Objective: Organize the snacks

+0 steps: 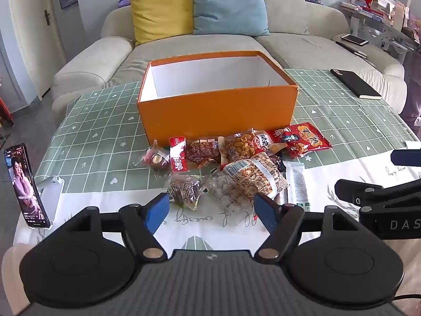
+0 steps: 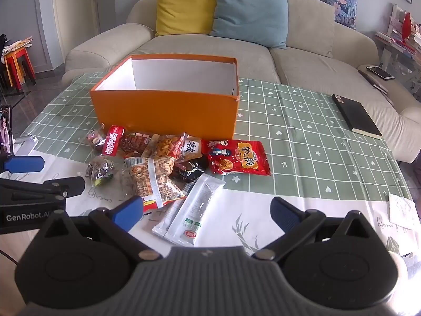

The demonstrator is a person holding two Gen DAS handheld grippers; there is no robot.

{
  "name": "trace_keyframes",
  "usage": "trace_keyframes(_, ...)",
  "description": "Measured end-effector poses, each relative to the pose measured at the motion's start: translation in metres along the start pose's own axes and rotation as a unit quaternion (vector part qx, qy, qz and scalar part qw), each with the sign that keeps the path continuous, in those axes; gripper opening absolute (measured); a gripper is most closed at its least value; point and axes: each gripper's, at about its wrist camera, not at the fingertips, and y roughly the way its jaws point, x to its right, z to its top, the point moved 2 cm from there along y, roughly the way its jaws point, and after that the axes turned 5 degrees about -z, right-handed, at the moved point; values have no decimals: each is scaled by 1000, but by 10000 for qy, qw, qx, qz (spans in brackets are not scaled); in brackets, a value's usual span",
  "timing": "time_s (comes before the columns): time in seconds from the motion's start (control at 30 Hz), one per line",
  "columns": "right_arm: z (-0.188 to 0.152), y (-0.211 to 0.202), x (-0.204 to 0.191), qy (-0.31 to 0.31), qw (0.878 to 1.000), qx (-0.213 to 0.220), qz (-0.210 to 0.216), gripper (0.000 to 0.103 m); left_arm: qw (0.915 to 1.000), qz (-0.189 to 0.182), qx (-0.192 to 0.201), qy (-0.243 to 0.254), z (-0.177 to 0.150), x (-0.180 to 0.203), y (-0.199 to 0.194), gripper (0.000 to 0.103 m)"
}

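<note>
The orange box stands open-topped on the green checked cloth of the surface, its white inside showing nothing from these angles. Just in front of its near wall, at about 6 o'clock from it, lies the heap of snacks. In the left wrist view the heap sits at 12 o'clock of the left gripper, whose blue-padded jaws are spread wide with nothing between them. A red packet with an orange label lies at the heap's 3 o'clock end, flat on the cloth. A red and white stick pack lies toward the 9 o'clock end, beside a clear wrapper with dark pieces. A printed peanut bag lies on top near the middle, and a clear bag of pale balls is tucked against its 7 o'clock side. A dark brown twist-shaped pack lies nearest the left jaws.

In the right wrist view the right gripper hangs above the near edge of the surface, jaws spread wide and empty. A long white sachet lies between them and the heap, at about 11 o'clock of the gripper.

A black notebook lies well apart at 2 o'clock, and a phone on a stand stands at 9 o'clock in the left view. A beige sofa with a yellow cushion and a blue cushion is behind
</note>
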Motion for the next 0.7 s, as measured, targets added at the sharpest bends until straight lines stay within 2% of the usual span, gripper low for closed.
trace_keyframes(0.47, 0, -1, 0, -14, 10000, -4, -13, 99, 9998, -174, 24, -53, 0, 0, 0, 86)
trace_keyframes(0.7, 2, 0, 1, -15, 10000, -11, -8, 99, 9999, -149, 14, -66, 0, 1, -1, 86)
